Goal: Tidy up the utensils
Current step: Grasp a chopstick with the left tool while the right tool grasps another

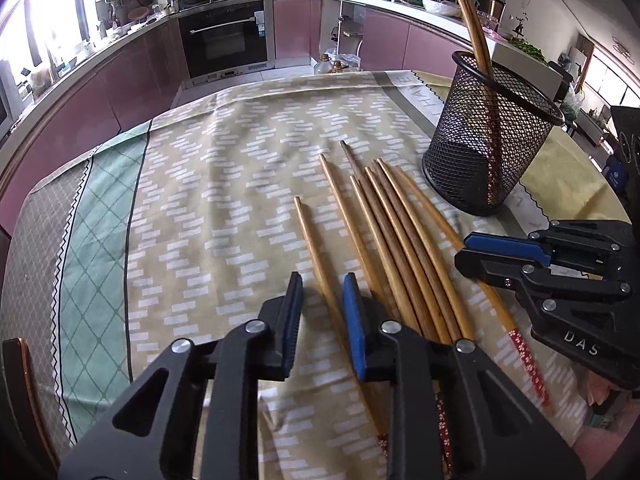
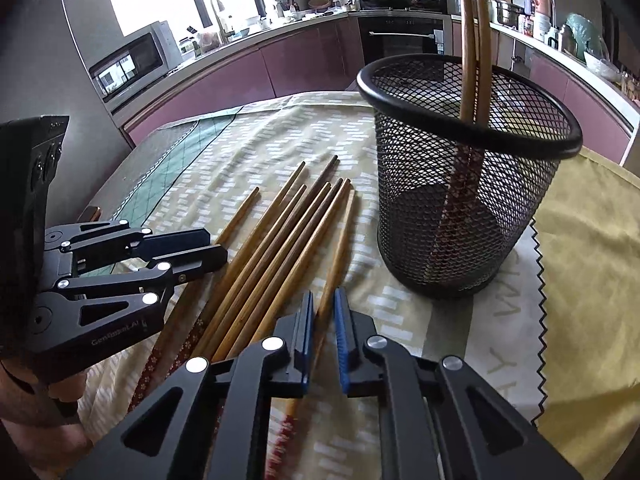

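Your left gripper (image 1: pixel 322 312) and right gripper (image 2: pixel 324 336) each appeared nearly closed on one chopstick from the chopsticks (image 1: pixel 384 232) fanned on the worktop (image 1: pixel 224 184) beside the mesh holder (image 2: pixel 468 176). You needed both grips firm before lifting clear.

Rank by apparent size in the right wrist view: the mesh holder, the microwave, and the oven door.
1. mesh holder, largest, though nearness to the camera inflates it.
2. microwave and oven door look alike in size; both sit far back, so no ranking.
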A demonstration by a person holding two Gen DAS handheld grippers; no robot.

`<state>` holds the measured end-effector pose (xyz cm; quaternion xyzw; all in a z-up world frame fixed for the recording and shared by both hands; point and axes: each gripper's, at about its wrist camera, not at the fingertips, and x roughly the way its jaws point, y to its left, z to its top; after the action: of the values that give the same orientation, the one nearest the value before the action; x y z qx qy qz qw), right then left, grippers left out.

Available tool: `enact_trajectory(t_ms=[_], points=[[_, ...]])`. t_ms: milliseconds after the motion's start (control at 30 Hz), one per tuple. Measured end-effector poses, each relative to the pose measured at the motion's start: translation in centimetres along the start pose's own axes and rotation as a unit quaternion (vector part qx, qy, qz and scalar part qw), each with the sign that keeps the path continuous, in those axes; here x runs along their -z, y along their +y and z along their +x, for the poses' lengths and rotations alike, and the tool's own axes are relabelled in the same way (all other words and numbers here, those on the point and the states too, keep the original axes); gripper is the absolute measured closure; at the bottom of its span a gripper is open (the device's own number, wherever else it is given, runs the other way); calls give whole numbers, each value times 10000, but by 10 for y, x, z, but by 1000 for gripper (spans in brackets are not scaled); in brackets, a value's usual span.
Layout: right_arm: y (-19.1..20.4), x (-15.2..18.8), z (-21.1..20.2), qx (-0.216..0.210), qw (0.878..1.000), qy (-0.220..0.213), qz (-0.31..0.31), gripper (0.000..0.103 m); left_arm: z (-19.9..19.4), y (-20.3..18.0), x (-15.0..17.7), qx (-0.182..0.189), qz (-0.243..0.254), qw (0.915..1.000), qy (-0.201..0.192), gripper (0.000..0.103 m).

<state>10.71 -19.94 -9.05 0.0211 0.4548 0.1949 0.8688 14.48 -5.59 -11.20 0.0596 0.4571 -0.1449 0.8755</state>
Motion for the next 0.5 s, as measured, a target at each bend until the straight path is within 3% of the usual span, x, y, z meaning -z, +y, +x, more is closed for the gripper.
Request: enact_trajectory(t_ms=[167,500], points=[[-9,3,-5,-200,9995,-52,245,97,-1,0,2,161,-176,9997,-35,95],[-8,5,-28,-492,9981,-290,209,97,-17,-1,7,402,-161,9990,-143,96]])
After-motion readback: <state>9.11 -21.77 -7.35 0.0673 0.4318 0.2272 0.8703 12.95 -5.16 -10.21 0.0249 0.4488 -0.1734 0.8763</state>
